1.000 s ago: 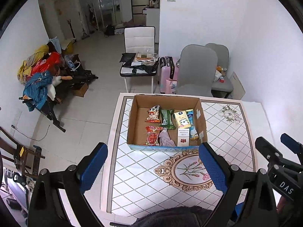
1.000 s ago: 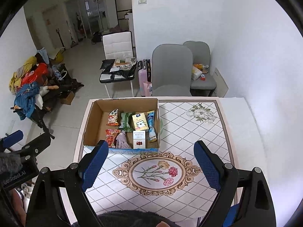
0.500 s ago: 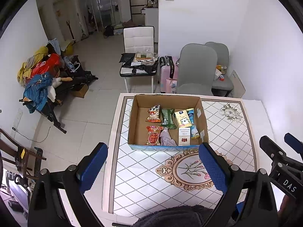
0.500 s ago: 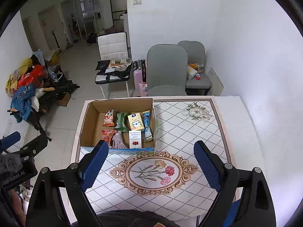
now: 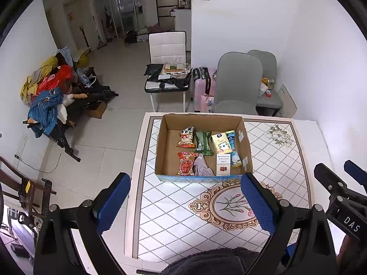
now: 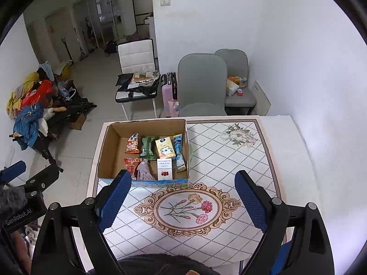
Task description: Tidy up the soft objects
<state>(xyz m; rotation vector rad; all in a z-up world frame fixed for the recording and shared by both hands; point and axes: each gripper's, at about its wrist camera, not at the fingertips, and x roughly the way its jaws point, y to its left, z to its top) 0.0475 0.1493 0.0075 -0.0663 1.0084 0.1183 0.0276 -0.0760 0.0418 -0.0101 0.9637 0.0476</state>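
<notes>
On the tabletop [image 5: 286,160], toward its far left part, sits one open cardboard box [image 5: 204,176] holding the soft goods, seven items by my count. Along the far row, left to right: a red-and-white snack bag [image 5: 186,136], a green packet [image 5: 202,139], a yellow tissue pack [image 5: 220,143], and a blue tube-like pouch [image 5: 233,149] running down the right wall. Along the near row: a red packet [image 5: 186,163], a crumpled mauve cloth [image 5: 201,166], and a white carton with a red mark [image 5: 223,164]. Both tools hover above the near edge, well apart from the box; the left tongs [image 5: 183,202] are spread wide and carry nothing, and the right tongs [image 6: 182,200] likewise gape wide and carry nothing. By my judgement, everything here is light. The bags will crinkle and squash, so they are best pinched at a sealed end or across a flat face; their film may be slippery. The cloth is limp and will drape, so take it at a bunched fold. The carton looks the stiffest and can be gripped across its narrow sides. Tight packing may make neighbours shift when one is lifted.
</notes>
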